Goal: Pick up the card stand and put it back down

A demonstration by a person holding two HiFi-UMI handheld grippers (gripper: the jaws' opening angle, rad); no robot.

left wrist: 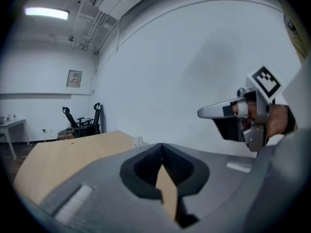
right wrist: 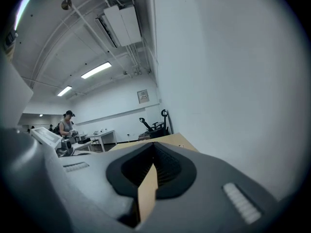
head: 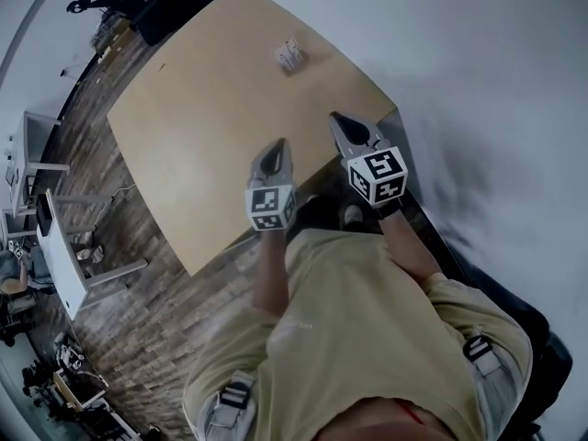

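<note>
sitting untouched, the card stand [head: 290, 55] lies beyond left fingers [head: 274, 161] and right fingers [head: 349, 136].

The grey right gripper [right wrist: 154, 147] is seen with its jaws pressed together, and nothing is held between them. Past the jaws, a light brown wooden desk [right wrist: 179, 139] is seen beside a plain white wall [right wrist: 233, 81]. Black office chairs [right wrist: 155, 124] are parked behind it. A person in a dark cap [right wrist: 66, 123] is seen far off at the left.

no words can be read. the card stand [head: 290, 55] and wall sign [left wrist: 74, 78] are too small to tell.
</note>
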